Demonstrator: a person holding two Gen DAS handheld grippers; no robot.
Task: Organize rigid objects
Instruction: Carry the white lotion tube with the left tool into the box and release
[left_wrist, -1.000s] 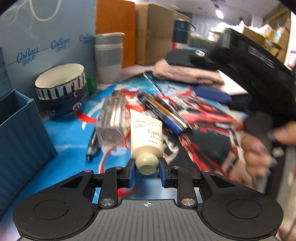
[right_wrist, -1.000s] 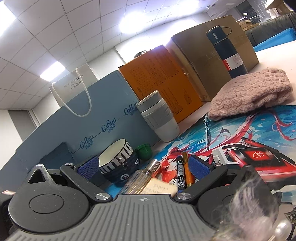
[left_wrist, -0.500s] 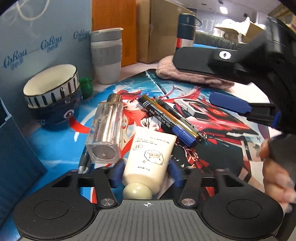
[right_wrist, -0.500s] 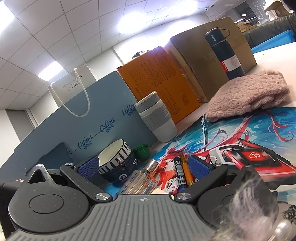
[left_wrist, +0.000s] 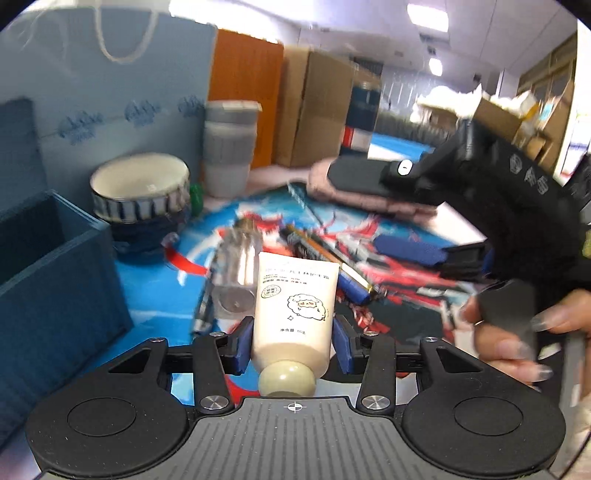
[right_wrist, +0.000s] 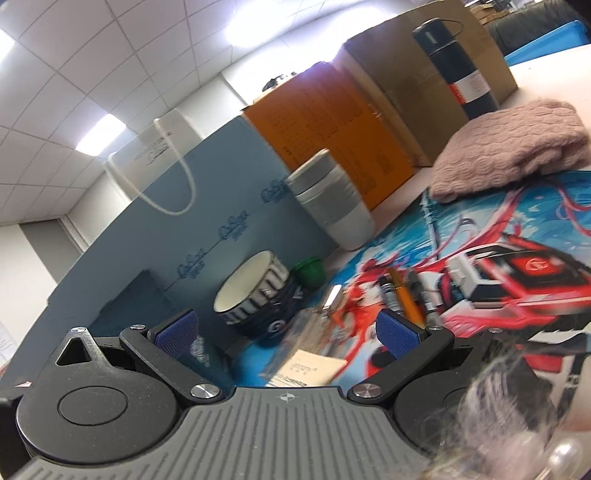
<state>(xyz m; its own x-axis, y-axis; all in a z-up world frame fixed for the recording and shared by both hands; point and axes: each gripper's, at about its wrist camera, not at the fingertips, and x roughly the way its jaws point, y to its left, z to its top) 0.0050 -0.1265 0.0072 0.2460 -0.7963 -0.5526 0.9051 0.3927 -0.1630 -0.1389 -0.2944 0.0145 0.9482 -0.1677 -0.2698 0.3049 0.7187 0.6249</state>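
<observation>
While the dark blue bin (left_wrist: 55, 280) waits open at the far left of the left wrist view, the striped bowl (left_wrist: 142, 199) stands just beyond it and the grey lidded cup (left_wrist: 229, 147) behind that. Next comes the clear glass bottle (left_wrist: 236, 273), lying on the printed mat (left_wrist: 147, 291); it looks hard, slick and breakable, so it would want a grip across its flat sides.

At the centre, the left gripper (left_wrist: 293, 343) has the cream tube (left_wrist: 295, 310) between its blue pads, cap toward the camera. Its jaws have just been closing a little onto the tube's lower body, above the cap, and the pads appear to press its sides. I judge the tube light and soft-walled: it will give under pressure, so the shoulder near the cap, where it is stiffest, is the sound place to hold, and a hard squeeze higher up risks it bulging or slipping. The motion blur suggests it is being carried clear of the mat.

Further right lie the pens (left_wrist: 325, 262), thin, stiff and prone to roll, best pinched mid-barrel. Beyond them sits the pink knitted cloth (right_wrist: 509, 147).

At the right edge, the right gripper (right_wrist: 288, 338) hovers low over the mat, fingers spread wide with nothing between them, held by a hand (left_wrist: 517, 332).
</observation>
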